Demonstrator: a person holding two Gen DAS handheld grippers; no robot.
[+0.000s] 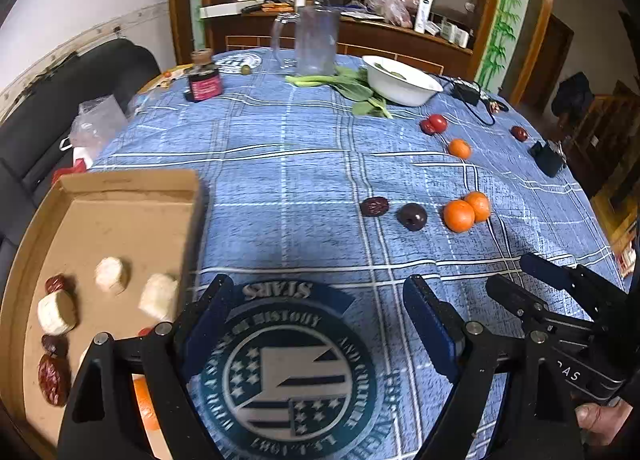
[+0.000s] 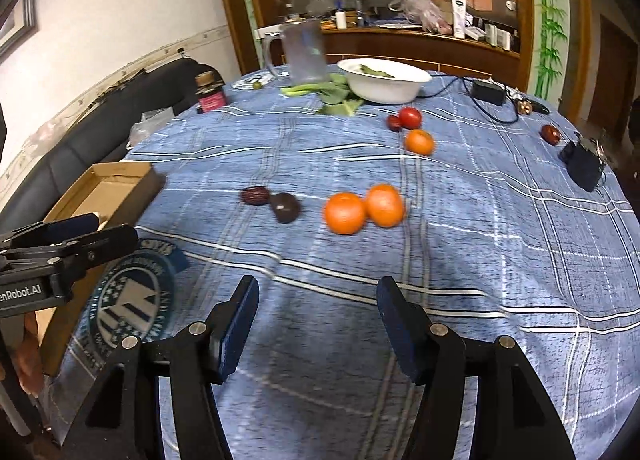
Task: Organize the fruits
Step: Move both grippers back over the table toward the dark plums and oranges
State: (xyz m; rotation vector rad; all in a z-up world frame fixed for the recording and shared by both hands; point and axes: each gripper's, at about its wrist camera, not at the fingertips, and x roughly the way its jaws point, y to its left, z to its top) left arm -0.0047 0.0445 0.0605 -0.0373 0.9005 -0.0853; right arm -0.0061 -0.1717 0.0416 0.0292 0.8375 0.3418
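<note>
A cardboard tray at the table's left edge holds white chunks, red dates and an orange. On the blue checked cloth lie two oranges touching each other, a dark plum and a red date. Farther back are a tomato, a single orange and another date. My left gripper is open and empty over the round printed emblem beside the tray. To its right, my right gripper is open and empty, short of the oranges.
At the back stand a white bowl, leafy greens, a clear jug and a dark bottle. A black adapter with its cable and a black pouch lie near the right edge. A dark sofa runs along the left.
</note>
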